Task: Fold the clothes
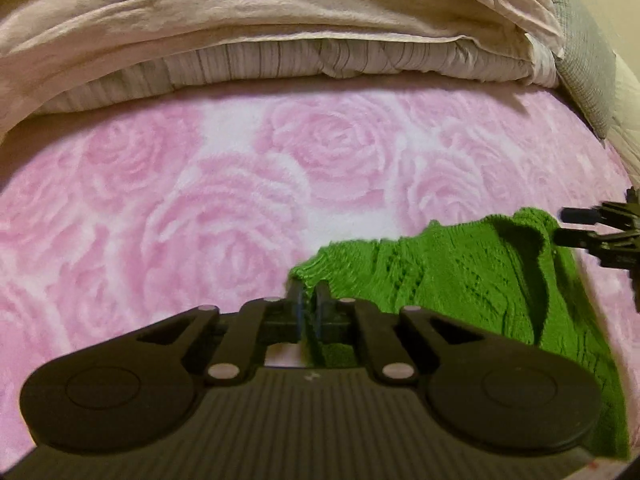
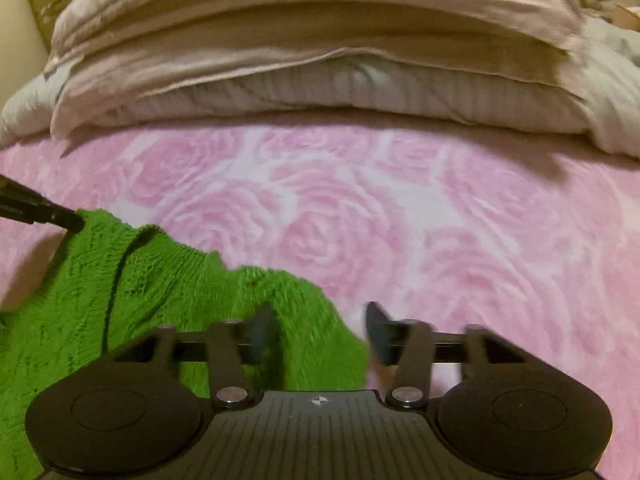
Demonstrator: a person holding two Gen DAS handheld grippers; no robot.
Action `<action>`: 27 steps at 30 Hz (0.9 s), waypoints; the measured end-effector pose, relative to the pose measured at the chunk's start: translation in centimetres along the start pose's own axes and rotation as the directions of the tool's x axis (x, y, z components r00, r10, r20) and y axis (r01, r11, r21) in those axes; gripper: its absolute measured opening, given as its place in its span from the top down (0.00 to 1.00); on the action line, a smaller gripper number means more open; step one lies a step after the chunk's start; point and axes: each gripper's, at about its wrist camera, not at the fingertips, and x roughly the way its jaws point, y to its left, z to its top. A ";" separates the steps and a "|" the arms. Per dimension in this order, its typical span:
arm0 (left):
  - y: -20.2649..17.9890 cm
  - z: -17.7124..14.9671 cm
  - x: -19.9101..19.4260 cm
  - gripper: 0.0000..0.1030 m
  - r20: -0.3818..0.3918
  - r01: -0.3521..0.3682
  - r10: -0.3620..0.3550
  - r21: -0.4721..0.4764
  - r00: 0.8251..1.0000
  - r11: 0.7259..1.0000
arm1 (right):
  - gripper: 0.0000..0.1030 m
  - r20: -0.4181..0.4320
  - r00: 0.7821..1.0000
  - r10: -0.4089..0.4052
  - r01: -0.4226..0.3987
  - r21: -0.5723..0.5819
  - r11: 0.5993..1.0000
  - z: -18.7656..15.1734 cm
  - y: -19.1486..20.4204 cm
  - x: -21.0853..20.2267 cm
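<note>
A green knitted garment (image 1: 440, 276) lies on a pink rose-patterned blanket (image 1: 200, 220). My left gripper (image 1: 310, 296) is shut on its near-left edge, which bunches up between the fingertips. In the right wrist view the garment (image 2: 120, 288) fills the lower left, and its right edge lies between the spread fingers of my right gripper (image 2: 320, 322), whose pads stand apart from it. The left gripper's tip (image 2: 68, 220) pinches the far left corner there. In the left wrist view the right gripper (image 1: 564, 225) shows at the right edge, open at the cloth's far corner.
A stack of folded beige and striped bedding (image 1: 280, 40) runs across the back of the bed, also seen from the right wrist (image 2: 320, 60). A grey checked pillow (image 1: 584, 80) leans at the far right. Pink blanket (image 2: 460, 220) spreads between the bedding and the garment.
</note>
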 end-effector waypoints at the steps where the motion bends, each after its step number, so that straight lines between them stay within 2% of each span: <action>1: -0.1 -0.3 -0.5 0.94 0.002 -0.008 0.008 0.001 1.000 1.000 | 0.48 -0.001 1.000 -0.004 0.004 0.021 1.000 -0.6 -0.2 -1.1; 6: -1.0 -3.3 -4.0 0.88 0.008 -0.019 0.019 -0.001 1.000 1.000 | 0.48 -0.016 1.000 -0.024 0.027 0.160 0.987 -5.6 -0.9 -7.2; 14: -4.6 -12.7 -9.8 0.73 -0.058 -0.034 0.033 -0.014 0.998 0.999 | 0.48 -0.127 0.991 -0.037 0.075 0.313 0.947 -17.6 1.7 -16.3; 17: -5.4 -17.2 -12.2 0.67 -0.092 -0.052 0.048 -0.036 0.995 0.998 | 0.48 -0.152 0.988 -0.001 0.062 0.397 0.916 -21.7 3.0 -19.3; 19: -5.9 -20.2 -13.6 0.60 -0.120 -0.061 0.056 -0.034 0.991 0.998 | 0.48 -0.161 0.987 0.017 0.057 0.445 0.894 -24.2 4.4 -21.1; 23: -6.5 -25.3 -15.7 0.56 -0.167 -0.038 0.031 -0.040 0.985 0.998 | 0.48 -0.150 0.988 0.030 0.054 0.524 0.850 -28.4 7.2 -24.0; 27: -6.9 -29.3 -17.1 0.55 -0.200 -0.006 -0.002 -0.039 0.980 0.999 | 0.48 -0.126 0.991 0.048 0.038 0.606 0.795 -31.9 9.3 -25.2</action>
